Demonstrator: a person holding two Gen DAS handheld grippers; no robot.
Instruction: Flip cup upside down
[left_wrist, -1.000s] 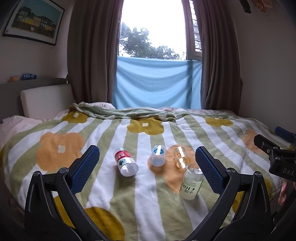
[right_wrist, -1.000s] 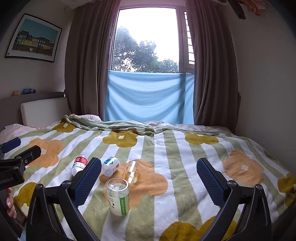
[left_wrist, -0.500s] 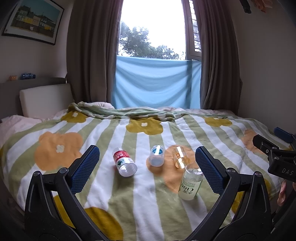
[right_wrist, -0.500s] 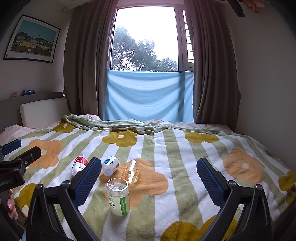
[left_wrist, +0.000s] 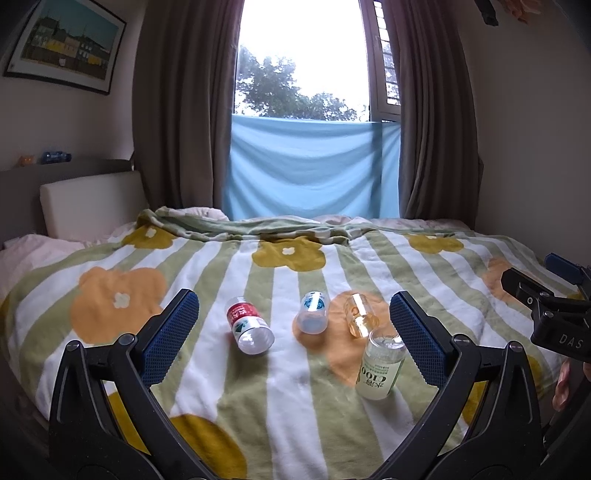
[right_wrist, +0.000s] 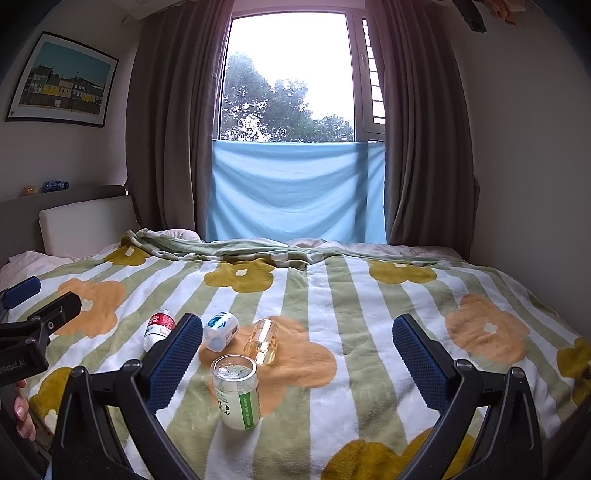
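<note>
Several cut-bottle cups rest on the striped flower blanket (left_wrist: 192, 273). A red-label cup (left_wrist: 248, 325) (right_wrist: 159, 328), a blue-label cup (left_wrist: 312, 312) (right_wrist: 220, 331) and a clear amber cup (left_wrist: 360, 320) (right_wrist: 263, 341) lie on their sides. A green-label cup (left_wrist: 380, 364) (right_wrist: 237, 395) stands upside down nearest me. My left gripper (left_wrist: 291, 332) is open and empty above the near bed edge. My right gripper (right_wrist: 295, 354) is open and empty, with the cups near its left finger (right_wrist: 173, 358).
The bed fills the view, with a padded headboard (left_wrist: 88, 199) at left. Curtains and a window with blue cloth (left_wrist: 314, 166) stand behind. The right gripper shows at the edge of the left wrist view (left_wrist: 546, 310). A wall runs along the bed's right side.
Both grippers shifted only slightly; the cups have not moved.
</note>
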